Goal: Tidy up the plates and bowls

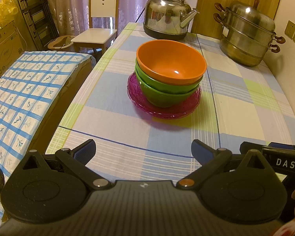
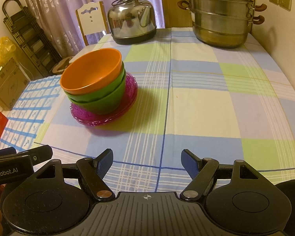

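An orange bowl (image 1: 171, 62) (image 2: 91, 71) nests in two stacked green bowls (image 1: 165, 93) (image 2: 104, 98), and the stack stands on a pile of magenta plates (image 1: 145, 106) (image 2: 92, 119) in the middle of the checked tablecloth (image 1: 112, 118) (image 2: 196, 108). My left gripper (image 1: 143, 149) hangs open over the cloth in front of the stack, nothing between its blue pads. Open too, my right gripper (image 2: 147, 161) is near the front edge, with the stack ahead to its left. Each gripper shows at the edge of the other's view.
A steel kettle (image 1: 167, 13) (image 2: 132, 22) and a tiered steel steamer pot (image 1: 247, 33) (image 2: 220, 17) stand at the table's far end. A white chair (image 1: 100, 25), folded racks and a cardboard box (image 1: 4, 47) sit beyond the left side, beside a blue-checked cover (image 1: 25, 90).
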Demonstrator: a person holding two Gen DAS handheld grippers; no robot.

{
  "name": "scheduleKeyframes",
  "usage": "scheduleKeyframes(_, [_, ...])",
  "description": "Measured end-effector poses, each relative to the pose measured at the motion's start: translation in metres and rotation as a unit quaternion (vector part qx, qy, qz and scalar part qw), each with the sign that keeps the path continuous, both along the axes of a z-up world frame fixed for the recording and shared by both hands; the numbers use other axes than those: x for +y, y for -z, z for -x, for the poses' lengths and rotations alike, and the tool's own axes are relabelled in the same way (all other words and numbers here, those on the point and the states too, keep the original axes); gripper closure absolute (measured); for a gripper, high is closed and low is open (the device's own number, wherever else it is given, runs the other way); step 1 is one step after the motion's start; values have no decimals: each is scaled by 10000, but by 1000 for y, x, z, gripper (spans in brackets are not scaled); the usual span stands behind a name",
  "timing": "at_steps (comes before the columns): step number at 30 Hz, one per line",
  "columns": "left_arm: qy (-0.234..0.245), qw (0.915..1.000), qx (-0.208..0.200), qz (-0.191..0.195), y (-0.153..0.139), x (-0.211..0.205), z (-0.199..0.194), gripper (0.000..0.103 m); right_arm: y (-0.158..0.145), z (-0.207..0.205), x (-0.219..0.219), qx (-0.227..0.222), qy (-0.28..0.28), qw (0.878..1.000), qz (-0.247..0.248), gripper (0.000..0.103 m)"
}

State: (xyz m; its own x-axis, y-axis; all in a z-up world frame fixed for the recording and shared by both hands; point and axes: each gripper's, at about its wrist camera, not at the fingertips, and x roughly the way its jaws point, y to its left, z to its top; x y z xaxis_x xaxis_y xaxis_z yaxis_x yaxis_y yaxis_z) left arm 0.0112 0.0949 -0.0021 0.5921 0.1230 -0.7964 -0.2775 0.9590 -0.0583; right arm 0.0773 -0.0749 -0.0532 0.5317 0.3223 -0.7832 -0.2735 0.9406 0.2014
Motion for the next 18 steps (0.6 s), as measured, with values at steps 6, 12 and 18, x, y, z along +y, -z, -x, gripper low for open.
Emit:
scheduleKeyframes(6, [0,10000,2,-3,0,0,0,1,0,0,-1,2,0,10000,2,27])
scheduleKeyframes(12, [0,10000,0,-7,0,-1,0,1,-1,-1,-1,1,1,10000,4,27])
scheduleKeyframes(18, [-4,10000,8,-6,0,-1,-1,1,0,-1,-1,11,1,10000,1,27])
